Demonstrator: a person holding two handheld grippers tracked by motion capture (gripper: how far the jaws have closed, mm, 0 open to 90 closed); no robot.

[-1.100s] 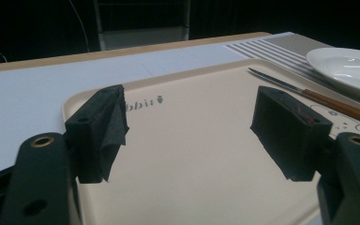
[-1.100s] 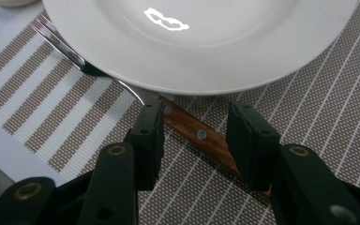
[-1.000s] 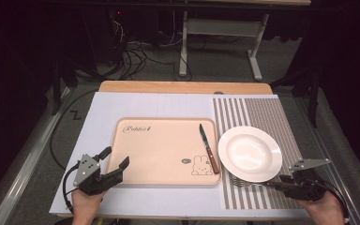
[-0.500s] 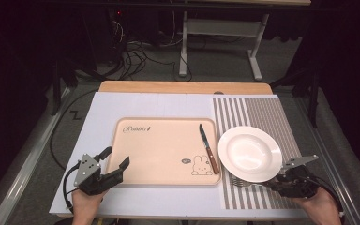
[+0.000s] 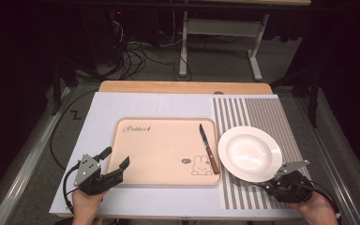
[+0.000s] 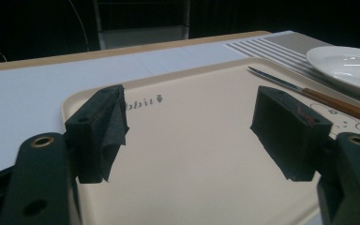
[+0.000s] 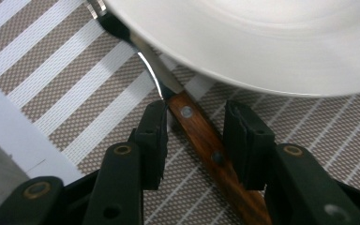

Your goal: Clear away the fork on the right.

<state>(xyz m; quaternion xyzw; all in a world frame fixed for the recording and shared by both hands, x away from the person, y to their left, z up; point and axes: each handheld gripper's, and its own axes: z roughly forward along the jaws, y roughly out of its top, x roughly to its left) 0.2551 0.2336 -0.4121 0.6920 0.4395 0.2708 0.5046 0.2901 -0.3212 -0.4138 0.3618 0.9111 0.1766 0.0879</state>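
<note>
My right gripper (image 7: 194, 117) straddles the wooden handle (image 7: 206, 140) of a utensil lying on the striped placemat (image 7: 51, 70). Its jaws have just been closing around the handle, and a gap still shows beside the right pad. The utensil's metal neck runs under the near rim of the white plate (image 7: 262, 37), which hides its head. In the high view this right gripper (image 5: 268, 187) sits at the plate's (image 5: 249, 152) front edge. My left gripper (image 5: 117, 157) stands open and holds nothing over the near left corner of the beige tray (image 5: 159, 150). In its own view the left gripper (image 6: 187, 126) faces along the tray (image 6: 192, 154).
A wooden-handled knife (image 5: 208, 147) lies on the tray's right side, next to the plate. The tray rests on a white mat (image 5: 98, 112) over a wooden table. Beyond the far edge are cables and a desk frame on the floor.
My right gripper has edged a little to the left, closer under the plate's near rim. The left gripper, tray, knife and plate have stayed put.
</note>
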